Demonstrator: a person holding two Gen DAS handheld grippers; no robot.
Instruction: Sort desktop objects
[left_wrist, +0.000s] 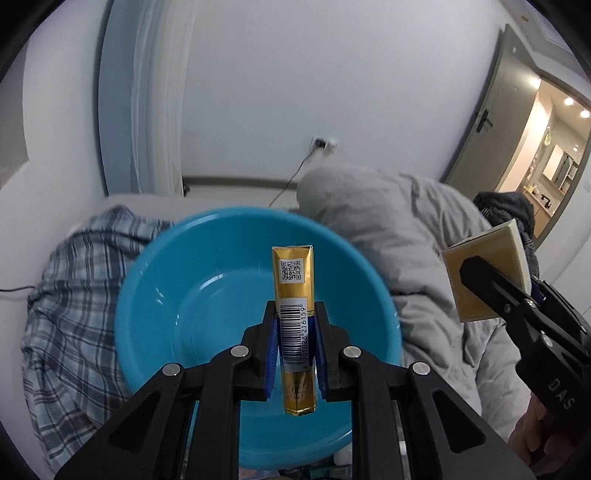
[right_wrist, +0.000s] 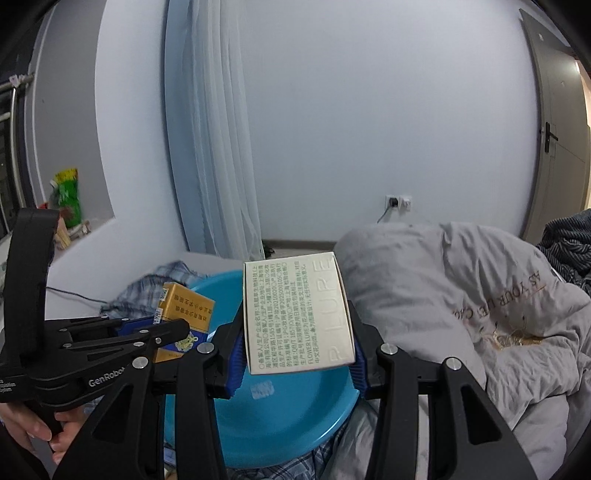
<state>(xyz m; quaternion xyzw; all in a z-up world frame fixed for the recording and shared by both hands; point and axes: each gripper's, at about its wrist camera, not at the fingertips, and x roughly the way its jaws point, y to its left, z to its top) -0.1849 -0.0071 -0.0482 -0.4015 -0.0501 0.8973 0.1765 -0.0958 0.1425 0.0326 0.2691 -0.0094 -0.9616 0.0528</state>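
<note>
The left gripper (left_wrist: 294, 339) is clamping a gold pack (left_wrist: 294, 321), its long axis running forward over the blue basin (left_wrist: 155, 314) just beyond and below. Beside it, the right gripper (right_wrist: 295, 354) is gripping a cream box (right_wrist: 297, 314) above the basin's right side.

Gold pack (left_wrist: 294, 325): white label with QR code; barcode strip, digits 6 901028 216159.
Cream box (right_wrist: 299, 314): embossed "P LURE"; small printed Chinese text, with "FLOWER LURE" and "QB/T 1857" legible.
Grey quilt (right_wrist: 480, 314): stitched "AS YOUR", upside down.
Left gripper (right_wrist: 177, 328): "GenRobot" on body.
Right gripper (left_wrist: 480, 280): "DAS".
</note>
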